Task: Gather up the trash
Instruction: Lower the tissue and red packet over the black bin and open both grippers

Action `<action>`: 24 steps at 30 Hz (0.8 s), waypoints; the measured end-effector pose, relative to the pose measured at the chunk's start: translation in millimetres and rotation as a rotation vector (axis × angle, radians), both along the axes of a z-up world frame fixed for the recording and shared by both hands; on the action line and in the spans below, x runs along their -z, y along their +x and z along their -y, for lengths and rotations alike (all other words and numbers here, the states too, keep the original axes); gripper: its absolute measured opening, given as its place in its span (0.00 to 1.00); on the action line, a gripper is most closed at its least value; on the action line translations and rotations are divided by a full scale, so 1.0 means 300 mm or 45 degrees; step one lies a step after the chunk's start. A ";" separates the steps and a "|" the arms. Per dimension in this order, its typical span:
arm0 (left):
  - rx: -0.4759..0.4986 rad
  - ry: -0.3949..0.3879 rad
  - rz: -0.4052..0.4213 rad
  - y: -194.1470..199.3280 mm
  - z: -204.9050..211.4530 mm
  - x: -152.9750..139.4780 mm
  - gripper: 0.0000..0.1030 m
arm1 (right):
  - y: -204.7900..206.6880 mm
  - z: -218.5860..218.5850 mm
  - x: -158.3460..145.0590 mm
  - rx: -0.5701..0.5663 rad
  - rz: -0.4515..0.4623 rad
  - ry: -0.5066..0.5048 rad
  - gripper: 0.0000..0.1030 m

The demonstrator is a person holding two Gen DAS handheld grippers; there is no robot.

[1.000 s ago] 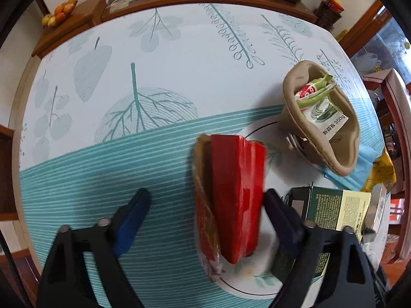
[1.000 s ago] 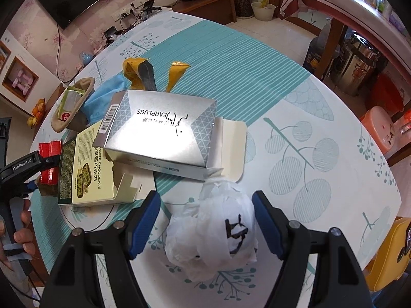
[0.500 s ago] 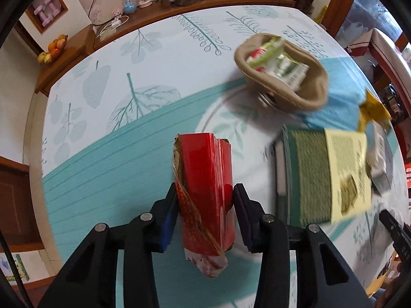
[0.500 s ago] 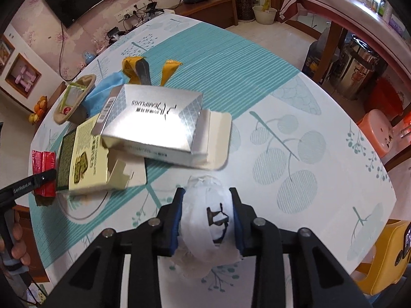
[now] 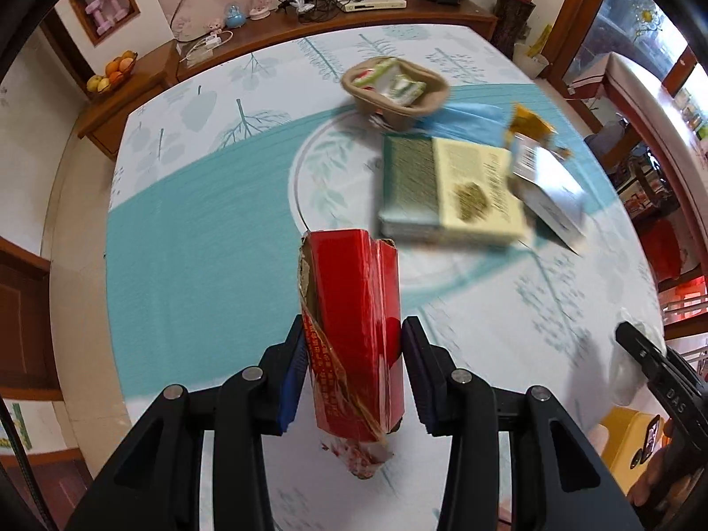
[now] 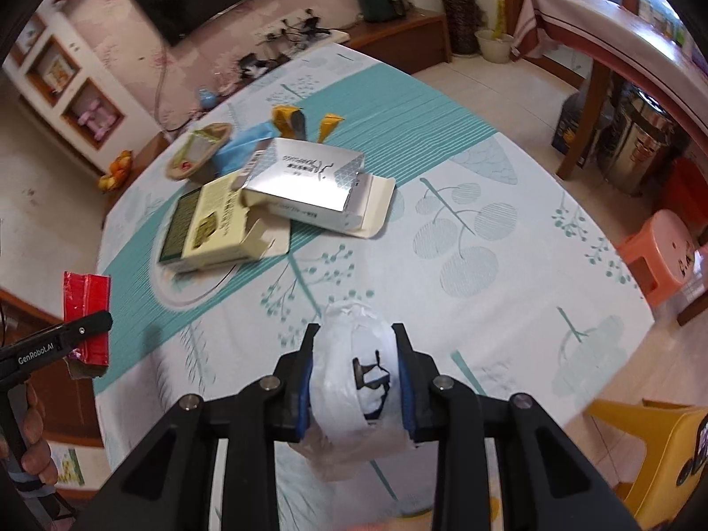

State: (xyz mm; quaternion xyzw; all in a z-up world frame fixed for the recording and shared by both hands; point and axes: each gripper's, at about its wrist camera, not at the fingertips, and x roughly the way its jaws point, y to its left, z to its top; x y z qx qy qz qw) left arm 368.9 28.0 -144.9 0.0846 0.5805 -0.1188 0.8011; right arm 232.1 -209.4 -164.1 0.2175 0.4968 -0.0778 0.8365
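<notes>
My left gripper [image 5: 354,371] is shut on a crushed red carton [image 5: 354,309] and holds it above the table; the carton also shows at the left edge of the right wrist view [image 6: 86,309]. My right gripper [image 6: 356,380] is shut on a crumpled white plastic bag [image 6: 349,376], lifted above the table. On the table lie a green and cream box [image 5: 447,190], a silver box [image 6: 305,177], a brown paper tray with wrappers [image 5: 394,88], a blue mask [image 5: 469,117] and yellow wrappers [image 6: 287,117].
The round table [image 6: 464,230] has a teal and white leaf-print cloth. A wooden sideboard [image 5: 309,26] stands behind it. An orange stool [image 6: 663,243], a yellow chair [image 6: 641,451] and a steel pot [image 6: 641,141] stand on the floor at the right.
Both grippers closed from open, the left on the red carton and the right on the white bag. Both have lifted and drawn back from the pile of boxes.
</notes>
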 end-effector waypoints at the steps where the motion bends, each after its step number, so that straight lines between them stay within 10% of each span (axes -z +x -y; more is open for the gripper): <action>1: -0.008 -0.007 0.008 -0.040 0.010 -0.014 0.39 | -0.016 0.002 -0.007 -0.019 0.009 0.001 0.29; 12: -0.166 -0.086 0.052 -0.550 0.141 -0.049 0.39 | -0.318 0.030 -0.025 -0.328 0.068 0.023 0.29; 24: -0.040 -0.040 -0.105 -0.920 0.303 0.086 0.39 | -0.557 0.019 0.135 -0.372 -0.073 0.169 0.29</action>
